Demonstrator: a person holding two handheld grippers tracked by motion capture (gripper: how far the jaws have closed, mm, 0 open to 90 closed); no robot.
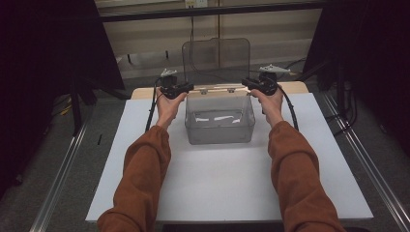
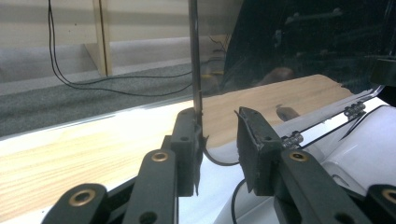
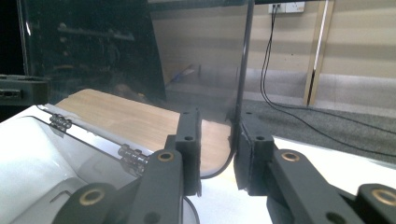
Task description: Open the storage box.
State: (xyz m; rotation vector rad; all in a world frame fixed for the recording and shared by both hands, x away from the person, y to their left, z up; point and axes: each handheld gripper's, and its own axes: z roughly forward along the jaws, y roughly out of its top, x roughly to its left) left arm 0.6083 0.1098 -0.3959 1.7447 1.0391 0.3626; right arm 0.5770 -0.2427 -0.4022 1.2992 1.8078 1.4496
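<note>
box (image 1: 220,126): I see it mid-table, lid (image 1: 216,59) upright
left gripper (image 2: 219,140): jaws wide, lid edge touching one
right gripper (image 3: 218,140): same, wide, straddling lid

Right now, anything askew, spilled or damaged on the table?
Nothing stands out. The clear box sits square on the white board, its lid upright on the rear hinges, with the left gripper and right gripper at the lid's side edges.

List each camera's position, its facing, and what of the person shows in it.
High view: above the person's side, looking forward and down at the clear box; both sleeves and hands show.
Left gripper view: rides the left claw, looking along its jaws at the lid edge.
Right gripper view: rides the right claw, likewise.
Shared: both gripper views see the upright lid and hinges.
</note>
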